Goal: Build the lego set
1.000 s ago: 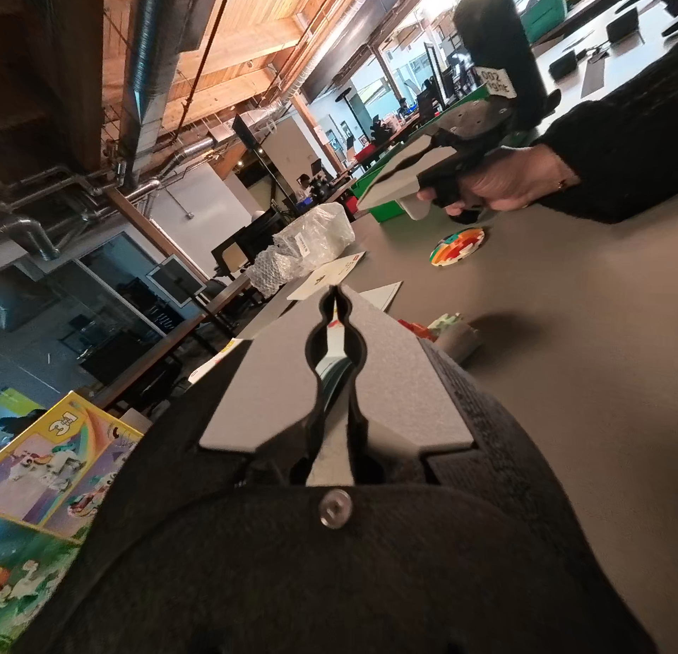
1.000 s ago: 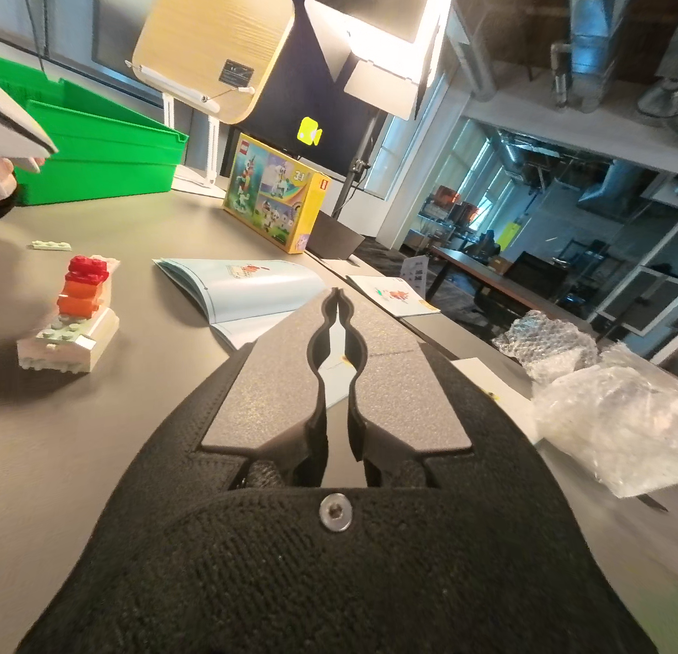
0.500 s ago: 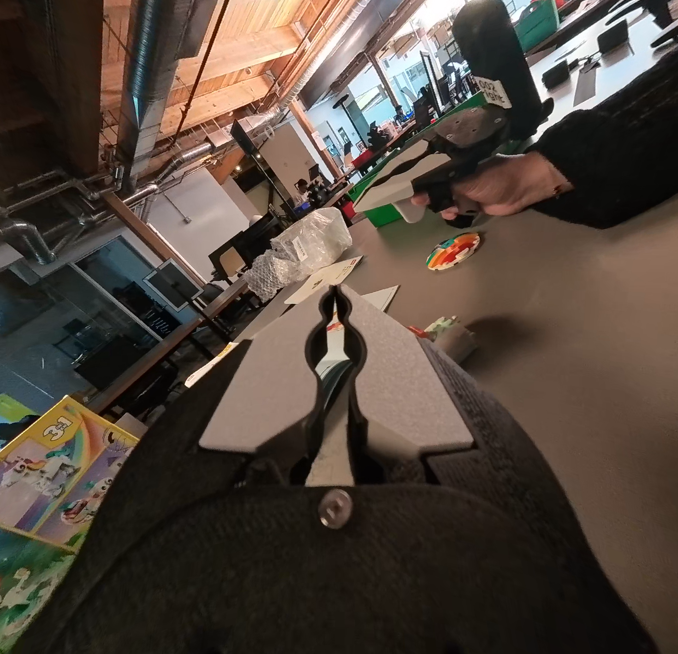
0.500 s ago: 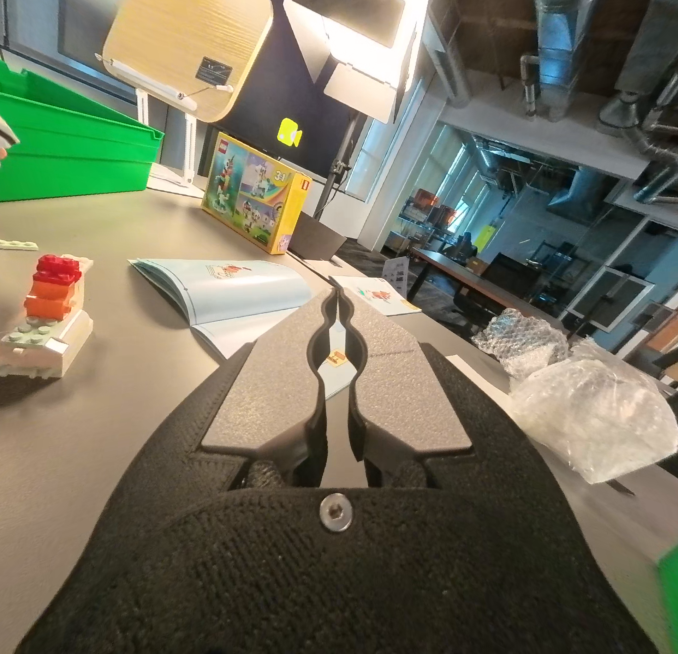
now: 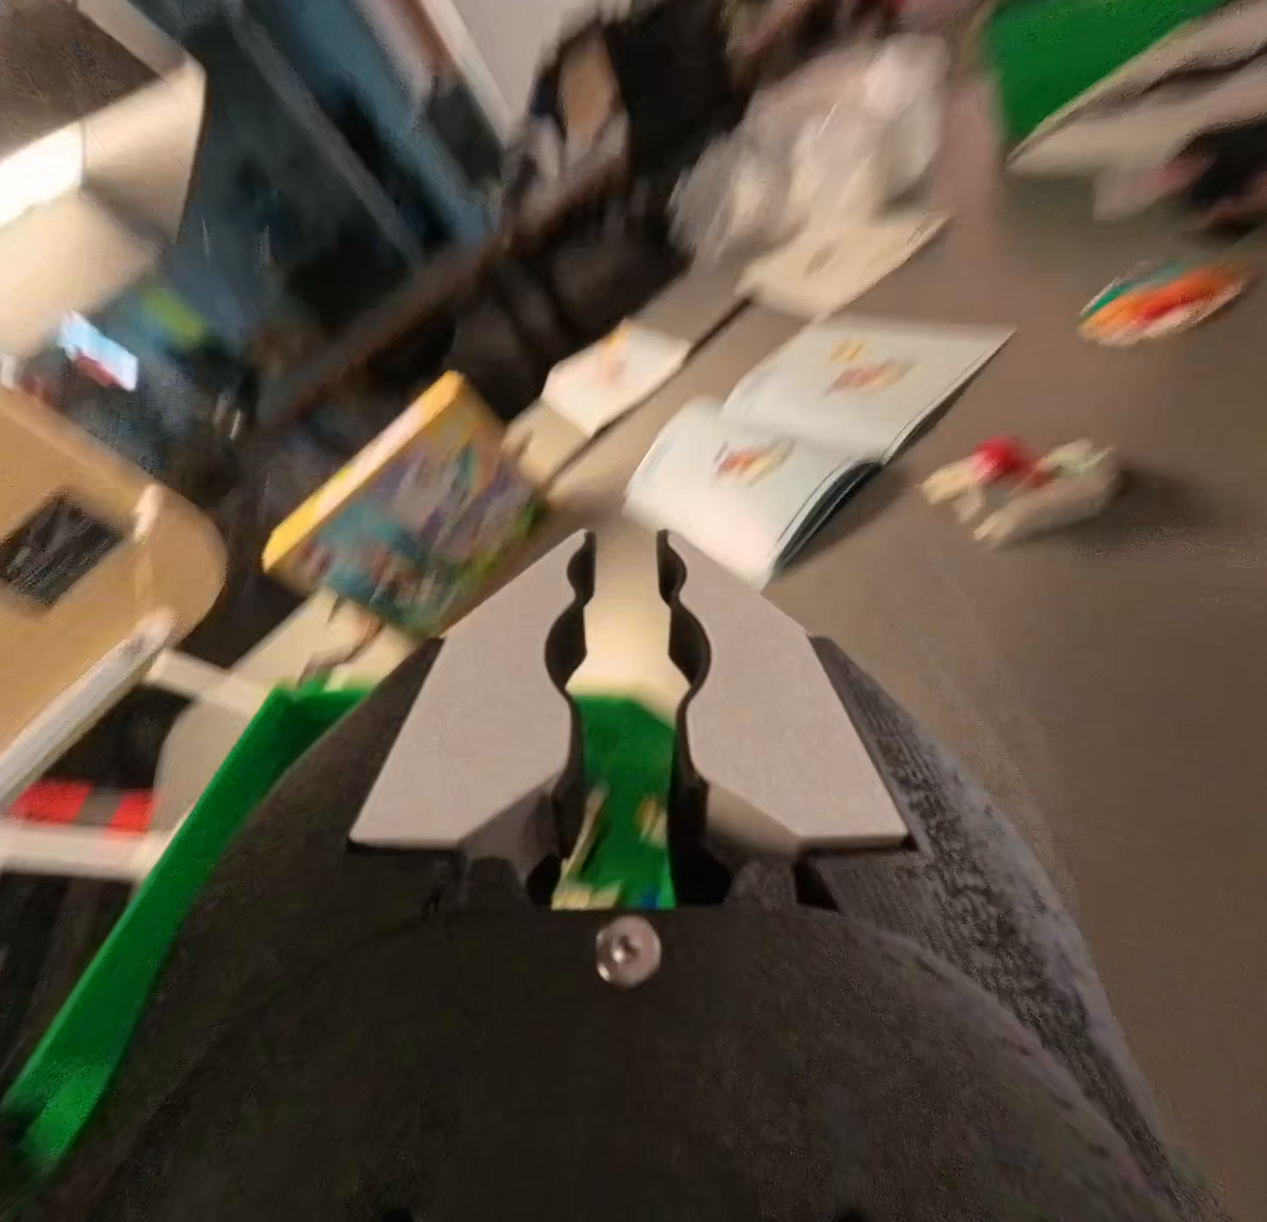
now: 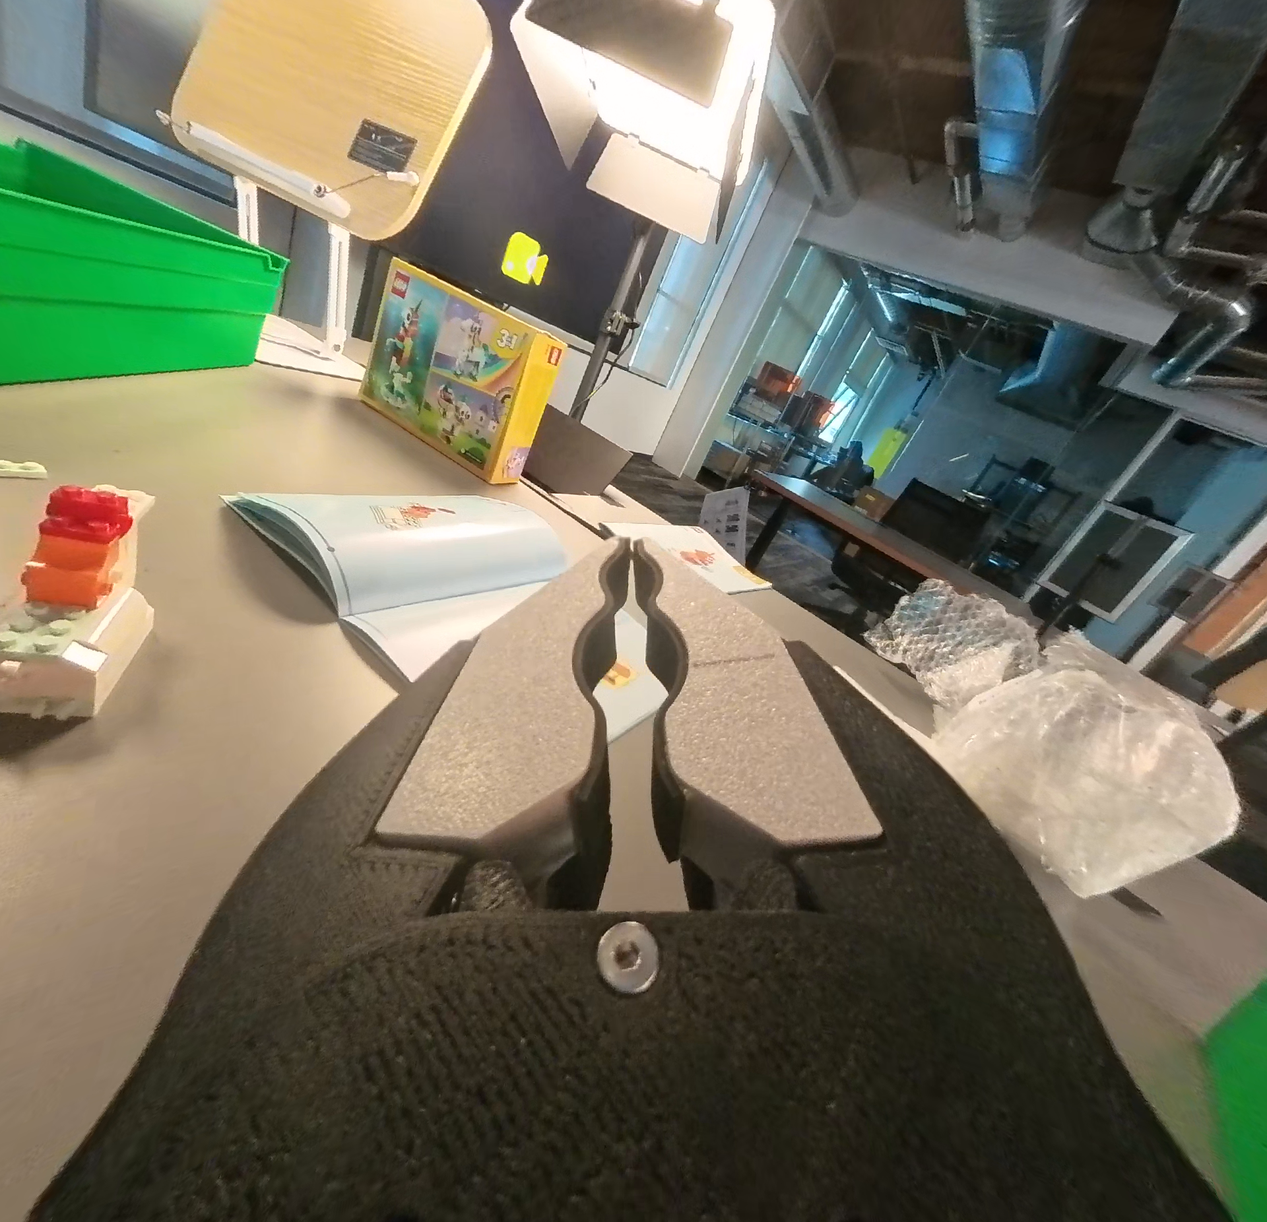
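A: Jaws first?

B: Left gripper had its tips apart w/ nothing between them, over a green bin; that view was smeared w/ blur. Right gripper had tips touching, empty, low over the table.

A: And the lego?

B: Partial build sat on the table, left of the right gripper & well apart: red brick on orange ones, on a white base w/ pale green plate. Open instruction booklet lay between them. A flat rainbow-striped round piece lay farther off. Yellow set box stood behind the booklet; clear plastic bags to the right.

A: Handling?

B: Prob. light, stiff, slick plastic. I'd pinch the white base's long sides; grabbing the red top could pop the stack apart.
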{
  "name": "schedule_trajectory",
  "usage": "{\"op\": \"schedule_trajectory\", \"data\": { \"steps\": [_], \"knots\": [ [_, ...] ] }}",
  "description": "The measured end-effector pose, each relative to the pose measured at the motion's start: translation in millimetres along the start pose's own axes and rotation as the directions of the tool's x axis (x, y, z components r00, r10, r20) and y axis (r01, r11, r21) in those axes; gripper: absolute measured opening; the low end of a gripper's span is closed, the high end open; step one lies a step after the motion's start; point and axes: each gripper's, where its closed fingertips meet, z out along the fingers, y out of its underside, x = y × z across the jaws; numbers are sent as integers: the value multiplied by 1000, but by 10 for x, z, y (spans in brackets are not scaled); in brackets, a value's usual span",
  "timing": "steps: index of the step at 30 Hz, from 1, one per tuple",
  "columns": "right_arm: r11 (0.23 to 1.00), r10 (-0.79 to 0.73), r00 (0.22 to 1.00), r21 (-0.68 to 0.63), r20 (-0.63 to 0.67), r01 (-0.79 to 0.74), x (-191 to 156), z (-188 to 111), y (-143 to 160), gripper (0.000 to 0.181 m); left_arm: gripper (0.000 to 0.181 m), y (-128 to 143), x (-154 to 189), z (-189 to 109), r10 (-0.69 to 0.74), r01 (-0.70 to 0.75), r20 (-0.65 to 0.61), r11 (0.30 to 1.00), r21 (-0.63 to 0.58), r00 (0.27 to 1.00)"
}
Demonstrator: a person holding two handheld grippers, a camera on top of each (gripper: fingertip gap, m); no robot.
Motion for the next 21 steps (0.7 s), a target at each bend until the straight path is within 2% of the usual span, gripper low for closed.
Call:
{"op": "schedule_trajectory", "data": {
  "steps": [2, 4, 5, 7, 8, 10, 13, 16, 18, 21],
  "knots": [
    [1000, 12, 1000, 1, 2, -12, 3, 11, 5, 0, 18, 470, -365, -177, -49, 51, 14, 951, -305, 999],
    [1000, 13, 1000, -1, 1, -13, 7, 19, 11, 0, 19, 921, -462, -353, -146, 77, -82, 828, -555, 986],
    [1000, 11, 1000, -1, 1, -11, 7, 19, 10, 0, 19, 1088, -446, -432, -177, 36, -163, 776, -629, 971],
    [1000, 7, 1000, -1, 0, -7, 6, 16, 6, 0, 22, 1393, -476, -567, -147, -121, -303, 691, -712, 942],
    [1000, 4, 1000, 0, -2, -4, 7, 13, 3, 0, 22, 1547, -463, -652, -122, -230, -393, 640, -733, 911],
    [1000, -5, 1000, -4, -8, 5, 15, 8, 6, 0, 23, 1783, -535, -700, -92, -335, -450, 539, -773, 888],
    [1000, -15, 999, -15, -29, 15, 49, 1, 21, 0, 24, 1942, -412, -716, -142, -461, -576, 461, -758, 805],
    [999, -29, 998, -26, -47, 27, 78, -8, 33, 0, 15, 2123, -393, -794, -166, -594, -671, 349, -725, 722],
    [999, -40, 998, -31, -55, 38, 89, -11, 38, 0, 15, 2247, -449, -833, -163, -652, -703, 275, -706, 692],
    [998, -52, 997, -41, -58, 49, 87, -3, 51, 0, 18, 2366, -473, -826, -172, -683, -724, 244, -689, 668]
  ]
}}
